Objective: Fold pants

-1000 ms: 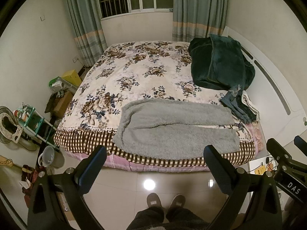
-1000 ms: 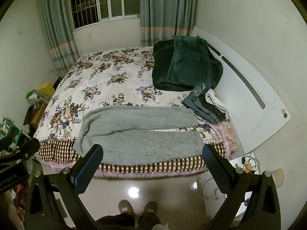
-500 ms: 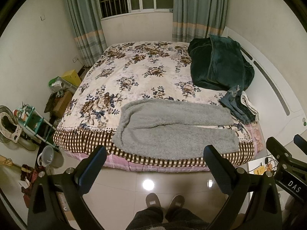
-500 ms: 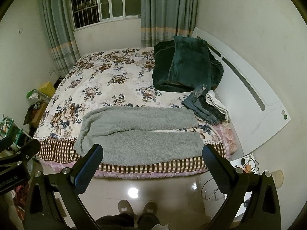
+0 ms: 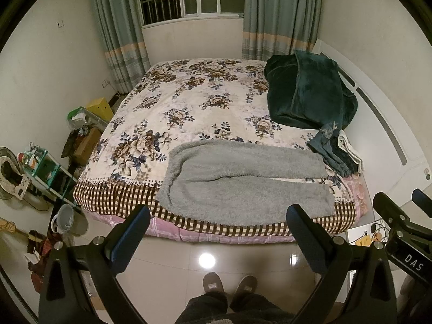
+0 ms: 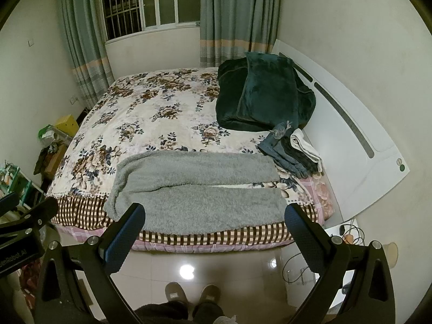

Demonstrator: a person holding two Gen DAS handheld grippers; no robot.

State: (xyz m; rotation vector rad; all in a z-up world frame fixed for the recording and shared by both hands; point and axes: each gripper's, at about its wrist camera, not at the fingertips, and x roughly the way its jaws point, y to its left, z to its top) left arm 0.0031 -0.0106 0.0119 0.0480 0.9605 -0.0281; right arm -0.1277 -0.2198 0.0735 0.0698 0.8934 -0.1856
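Observation:
Grey fleece pants (image 5: 243, 181) (image 6: 197, 189) lie flat along the near edge of the bed, waistband to the left, both legs stretched to the right with a narrow gap between them. My left gripper (image 5: 216, 232) hangs open above the floor in front of the bed, short of the pants, holding nothing. My right gripper (image 6: 213, 229) is open too, at about the same height before the bed edge, and empty. Part of the right gripper shows at the right rim of the left wrist view.
The bed (image 5: 189, 108) carries a floral cover with a checked border. A dark green blanket (image 5: 305, 94) and a stack of folded clothes (image 5: 334, 151) lie at its right. A shelf, bin and clutter (image 5: 48, 172) stand left. A person's slippered feet (image 5: 229, 287) rest on glossy tile.
Both views have shifted very slightly; the bed looks a touch nearer. The pants have not moved and both grippers remain open.

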